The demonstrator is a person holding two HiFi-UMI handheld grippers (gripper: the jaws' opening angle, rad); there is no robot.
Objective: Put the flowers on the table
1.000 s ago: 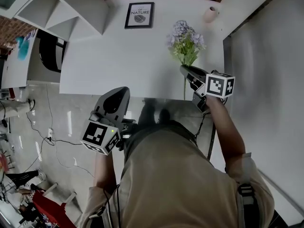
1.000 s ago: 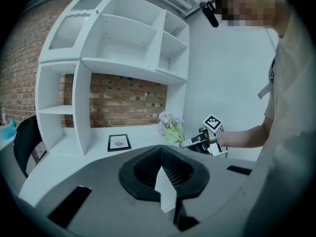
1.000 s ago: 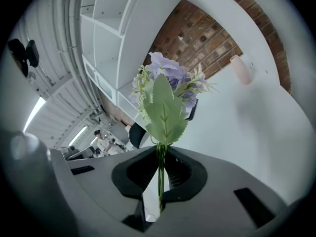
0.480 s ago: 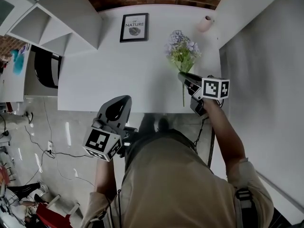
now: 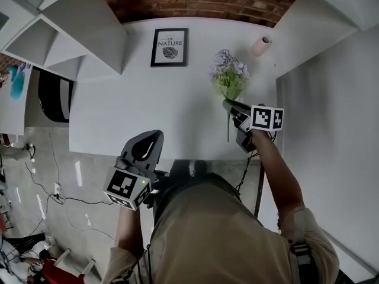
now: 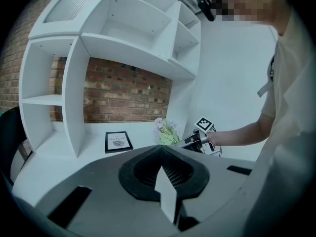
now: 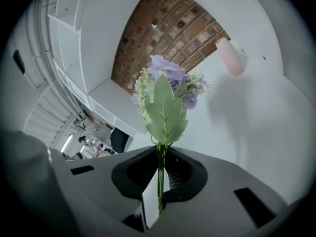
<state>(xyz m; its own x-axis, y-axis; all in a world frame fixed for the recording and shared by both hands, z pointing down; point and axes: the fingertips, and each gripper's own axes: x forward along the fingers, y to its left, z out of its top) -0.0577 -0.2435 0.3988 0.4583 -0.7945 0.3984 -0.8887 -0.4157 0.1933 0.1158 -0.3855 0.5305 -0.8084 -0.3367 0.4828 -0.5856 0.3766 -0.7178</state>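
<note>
A bunch of lilac flowers (image 5: 230, 76) with green leaves is held by its thin stems in my right gripper (image 5: 228, 104), which is shut on them. It hangs over the right part of the white table (image 5: 148, 105). In the right gripper view the stems (image 7: 159, 179) run between the closed jaws of the right gripper (image 7: 159, 184) and the blooms (image 7: 170, 83) stand above. My left gripper (image 5: 156, 134) sits at the table's front edge, jaws together and empty. The left gripper view shows the left gripper (image 6: 166, 184), with the flowers (image 6: 165, 131) beyond.
A framed print (image 5: 170, 47) stands at the back of the table before a brick wall. A pink vase (image 5: 260, 45) is at the back right corner, also in the right gripper view as the vase (image 7: 231, 56). White shelving (image 5: 65, 34) rises at the left; a white wall closes the right.
The person has come closer to the table. My right gripper has carried the flowers farther in over the tabletop, and the left gripper now reaches past the front edge.
</note>
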